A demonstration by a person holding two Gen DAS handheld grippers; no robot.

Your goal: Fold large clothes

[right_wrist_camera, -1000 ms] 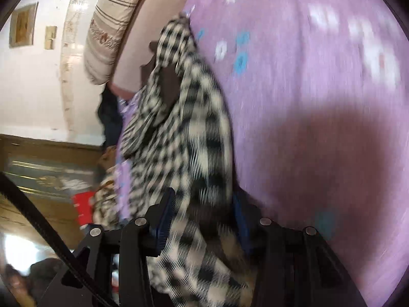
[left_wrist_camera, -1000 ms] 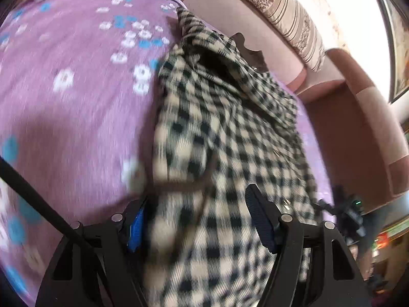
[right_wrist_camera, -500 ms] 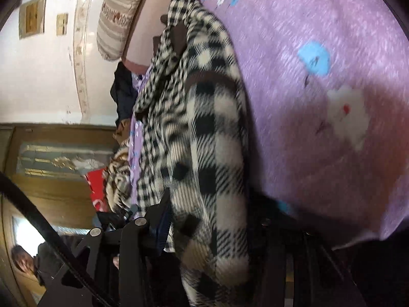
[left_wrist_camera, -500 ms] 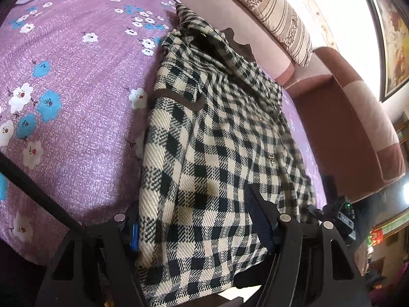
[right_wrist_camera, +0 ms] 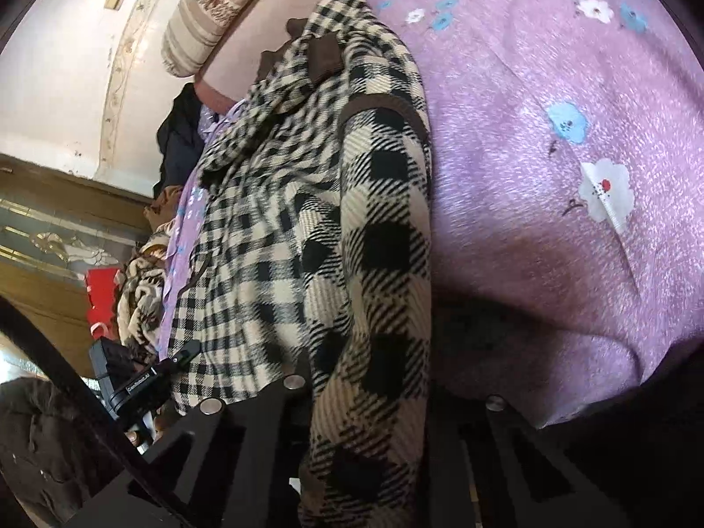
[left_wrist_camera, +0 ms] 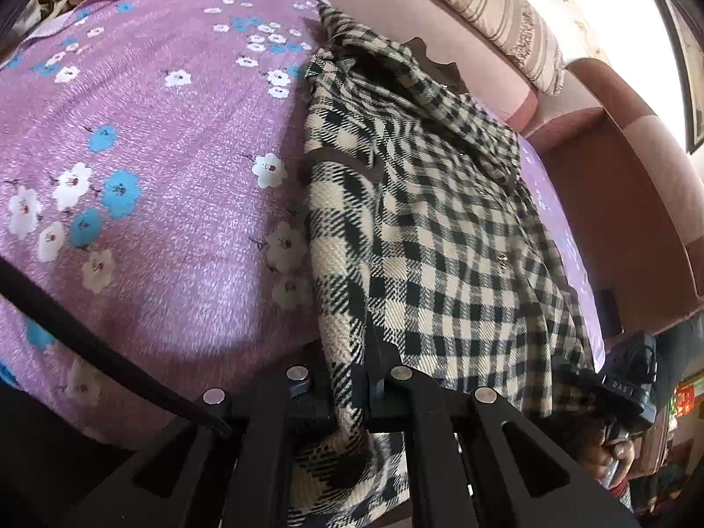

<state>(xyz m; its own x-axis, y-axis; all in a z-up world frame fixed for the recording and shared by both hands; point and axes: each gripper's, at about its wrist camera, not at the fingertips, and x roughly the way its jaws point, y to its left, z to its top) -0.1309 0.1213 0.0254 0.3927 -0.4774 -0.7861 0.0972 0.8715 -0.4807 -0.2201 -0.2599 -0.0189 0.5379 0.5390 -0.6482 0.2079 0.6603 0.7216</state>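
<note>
A black-and-cream checked coat (left_wrist_camera: 440, 229) with brown trim lies lengthwise on a purple flowered bedspread (left_wrist_camera: 145, 185). Its near hem hangs over the bed's front edge. My left gripper (left_wrist_camera: 345, 389) is shut on the coat's hem near its left edge; cloth bunches between the jaws. In the right wrist view the same coat (right_wrist_camera: 308, 229) runs away from the camera. My right gripper (right_wrist_camera: 374, 400) is shut on the hem near its right edge, and the cloth hides the fingertips. Each gripper shows in the other's view as a black device at the hem.
A pink padded headboard (left_wrist_camera: 616, 185) and a striped bolster pillow (left_wrist_camera: 493, 13) stand behind the coat. Dark clothes and a brown blanket (right_wrist_camera: 141, 281) lie heaped at the bed's far side, by a wooden wall. The purple bedspread (right_wrist_camera: 550, 154) stretches beside the coat.
Both grippers have drawn back to the bed's front edge and closed on the coat's hem. The coat now lies stretched out, hem over the edge.
</note>
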